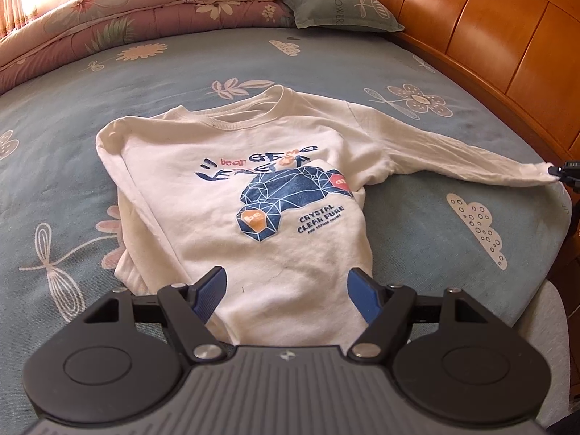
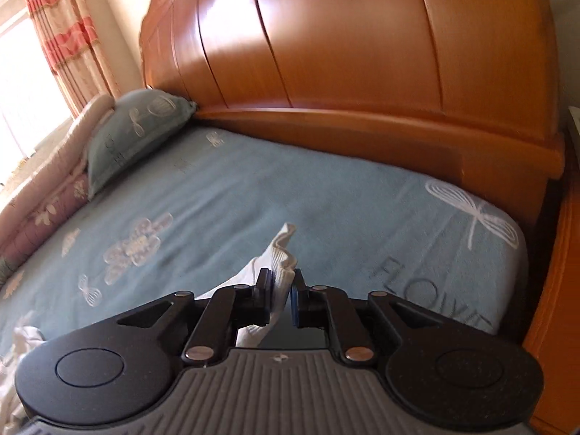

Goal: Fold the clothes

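Observation:
A white long-sleeved shirt [image 1: 253, 195] with a blue and orange print lies face up on the bed. Its left sleeve is folded under the body. The other sleeve [image 1: 460, 159] stretches out to the right. My left gripper [image 1: 286, 282] hovers open over the shirt's lower hem, nothing between its blue pads. My right gripper [image 2: 281, 282] is shut on the ribbed sleeve cuff [image 2: 282, 250], which sticks up between the fingers. That same gripper tip [image 1: 560, 172] shows at the sleeve's end in the left wrist view.
The bed sheet [image 1: 453, 253] is blue with flower and cloud prints. A wooden headboard [image 2: 344, 54] runs along the far side. A blue pillow [image 1: 340, 3] and folded quilts [image 1: 127, 18] lie near a curtained window [image 2: 61, 25]. An orange wooden cabinet [image 2: 554, 290] stands by the bed.

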Demonstrator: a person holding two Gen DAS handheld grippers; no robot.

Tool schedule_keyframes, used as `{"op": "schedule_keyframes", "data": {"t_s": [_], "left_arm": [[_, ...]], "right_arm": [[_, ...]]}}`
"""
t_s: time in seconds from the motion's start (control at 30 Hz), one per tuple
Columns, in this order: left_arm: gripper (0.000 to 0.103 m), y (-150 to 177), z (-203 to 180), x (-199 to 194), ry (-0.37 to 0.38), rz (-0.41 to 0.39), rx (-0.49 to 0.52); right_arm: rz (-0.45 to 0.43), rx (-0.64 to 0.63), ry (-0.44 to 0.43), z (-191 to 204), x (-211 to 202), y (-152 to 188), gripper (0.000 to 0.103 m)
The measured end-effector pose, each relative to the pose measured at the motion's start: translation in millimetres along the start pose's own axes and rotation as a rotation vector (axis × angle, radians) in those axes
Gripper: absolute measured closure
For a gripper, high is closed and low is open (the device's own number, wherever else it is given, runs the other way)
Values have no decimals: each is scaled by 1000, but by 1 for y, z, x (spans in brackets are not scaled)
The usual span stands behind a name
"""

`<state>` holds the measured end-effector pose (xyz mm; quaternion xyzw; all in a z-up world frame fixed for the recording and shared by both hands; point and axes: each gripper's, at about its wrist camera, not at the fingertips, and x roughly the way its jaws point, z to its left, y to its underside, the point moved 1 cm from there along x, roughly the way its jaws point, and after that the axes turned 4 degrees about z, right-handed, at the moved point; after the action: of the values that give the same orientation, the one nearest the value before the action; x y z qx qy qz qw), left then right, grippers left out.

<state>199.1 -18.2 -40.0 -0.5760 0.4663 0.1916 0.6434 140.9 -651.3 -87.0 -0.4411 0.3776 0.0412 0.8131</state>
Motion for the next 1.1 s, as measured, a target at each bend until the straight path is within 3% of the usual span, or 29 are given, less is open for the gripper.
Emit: {"op": "schedule_keyframes", "data": {"t_s": [0.1,0.2,0.27,0.37,0.47,0.57,0.7,0.9,1.1], "left_arm": [[29,-2,1,-6,-21,-20,3],[29,-8,-3,-15,-24,-57,11],[29,-13,-7,-21,-7,-87,15],[25,-20,-13,-25,21,-122,28],[23,-28,-17,-21,35,-134,34],[23,-33,-15,-12,40,-129,23],[23,-38,-10,-2,44,-122,6],[23,-42,-7,12,45,-114,10],[23,-42,-9,25,70,-99,8]], "right_arm": [[29,-25,129,1,6,14,83],[-47,-66,115,24,-7,9,83],[-78,-152,40,58,-11,3,83],[-11,-274,-153,122,7,0,85],[114,-375,-324,196,47,15,93],[205,-479,-385,258,86,34,94],[267,-587,-445,310,109,58,94],[274,-763,-512,335,90,92,94],[272,-912,-492,334,72,122,94]]}}
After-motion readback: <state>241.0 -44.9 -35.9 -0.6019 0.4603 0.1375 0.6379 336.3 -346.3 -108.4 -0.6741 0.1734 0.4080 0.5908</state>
